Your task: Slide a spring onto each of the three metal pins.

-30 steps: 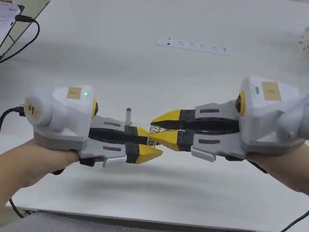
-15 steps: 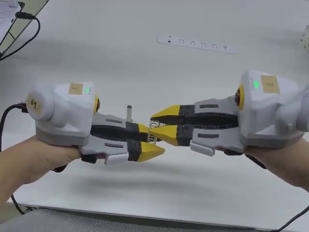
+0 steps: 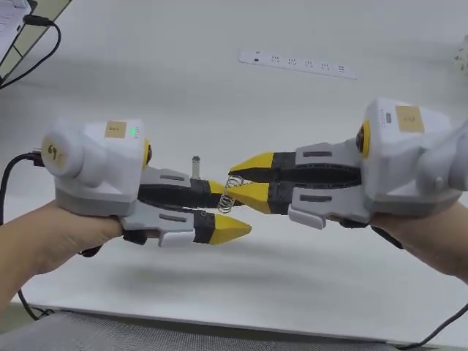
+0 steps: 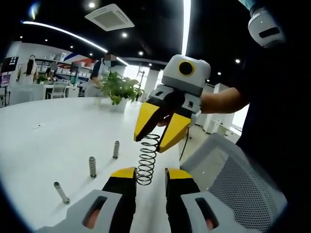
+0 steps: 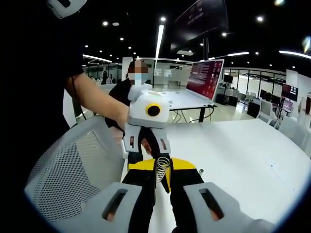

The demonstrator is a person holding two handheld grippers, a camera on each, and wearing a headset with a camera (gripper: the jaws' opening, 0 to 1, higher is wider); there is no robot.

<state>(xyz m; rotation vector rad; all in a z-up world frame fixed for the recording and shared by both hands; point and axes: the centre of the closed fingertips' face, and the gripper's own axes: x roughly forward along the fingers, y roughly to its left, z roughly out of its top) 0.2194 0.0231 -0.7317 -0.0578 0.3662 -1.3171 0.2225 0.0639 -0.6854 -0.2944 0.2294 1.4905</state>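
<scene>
You are drawing the right tongs (image 3: pixel 229 183) up off the left tongs (image 4: pixel 151 175), letting the spring (image 4: pixel 147 160) stretch out in mid-air between them, right tongs pinching its top, left tongs' hold on its foot impossible to tell, with one bare pin (image 4: pixel 61 192) waiting on the surface (image 4: pixel 58 131).

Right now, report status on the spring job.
Left tongs and right tongs both shut on one spring, off the table. Two pins carry springs; third pin bare. Nothing in the way.

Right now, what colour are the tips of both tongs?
Yellow on the left tongs and right tongs; clearest in the head view.
</scene>
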